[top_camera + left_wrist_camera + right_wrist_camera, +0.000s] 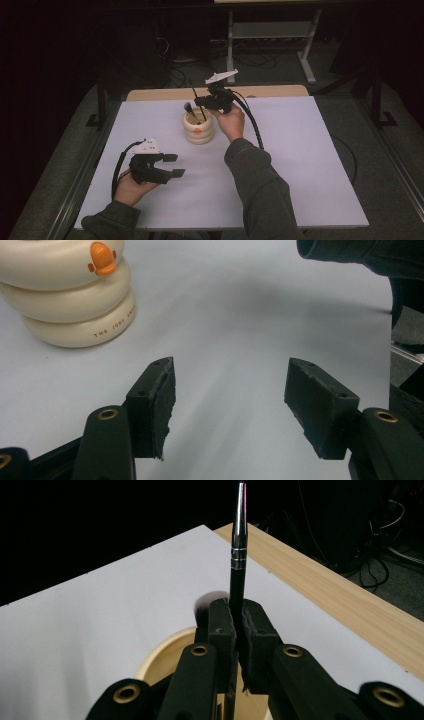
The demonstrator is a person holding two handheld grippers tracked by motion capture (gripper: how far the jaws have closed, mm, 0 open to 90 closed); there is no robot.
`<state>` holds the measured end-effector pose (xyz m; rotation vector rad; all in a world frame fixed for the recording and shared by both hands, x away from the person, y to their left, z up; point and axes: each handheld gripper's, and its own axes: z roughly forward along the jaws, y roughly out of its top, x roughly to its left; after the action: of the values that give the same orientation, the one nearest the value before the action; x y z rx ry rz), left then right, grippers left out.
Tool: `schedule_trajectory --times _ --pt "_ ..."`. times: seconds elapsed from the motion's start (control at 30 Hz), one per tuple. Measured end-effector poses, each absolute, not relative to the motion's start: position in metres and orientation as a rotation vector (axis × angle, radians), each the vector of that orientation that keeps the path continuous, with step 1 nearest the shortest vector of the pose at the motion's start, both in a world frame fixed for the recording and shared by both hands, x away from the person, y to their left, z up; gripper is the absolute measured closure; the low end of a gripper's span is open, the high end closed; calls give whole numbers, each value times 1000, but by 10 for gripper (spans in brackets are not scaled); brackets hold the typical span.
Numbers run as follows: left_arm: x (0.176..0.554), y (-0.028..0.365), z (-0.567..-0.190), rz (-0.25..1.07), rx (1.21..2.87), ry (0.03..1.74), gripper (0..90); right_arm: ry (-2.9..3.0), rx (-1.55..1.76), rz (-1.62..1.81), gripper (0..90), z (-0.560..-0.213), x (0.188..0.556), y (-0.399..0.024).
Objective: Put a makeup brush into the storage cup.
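A cream ringed cup (198, 131) with an orange duck mark stands mid-table; the left gripper view has it at top left (70, 300). My right gripper (202, 106) hovers just over the cup's rim (160, 652), shut on a slim black pen (239, 545) with silver bands that points up and away. The pen's lower end is hidden behind the jaws. A dark brush head (187, 106) sticks up from the cup, blurred behind my jaw (206, 602). My left gripper (174, 165) rests low at the table's front left, open, with bare white table between its pads (230, 390).
The white board (300, 165) covers the table, with a wooden strip (165, 93) along the far edge (325, 590). A metal stand (270, 30) and cables sit on the dark floor beyond. The right sleeve (360, 255) crosses above the board.
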<state>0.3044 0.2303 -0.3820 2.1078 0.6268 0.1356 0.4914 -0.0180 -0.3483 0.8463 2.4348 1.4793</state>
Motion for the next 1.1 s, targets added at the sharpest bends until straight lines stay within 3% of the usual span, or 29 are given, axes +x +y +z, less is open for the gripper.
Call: schedule_trajectory --times 0.47,0.53,1.1 --pt "305 230 -383 132 2111 631 362 2449 837 1489 834 -353 487 -19" --pt "305 230 -383 133 2108 638 357 2443 857 1488 718 -352 486 -19" --pt "307 231 -383 150 2112 650 347 2387 902 1471 548 -341 469 -57"
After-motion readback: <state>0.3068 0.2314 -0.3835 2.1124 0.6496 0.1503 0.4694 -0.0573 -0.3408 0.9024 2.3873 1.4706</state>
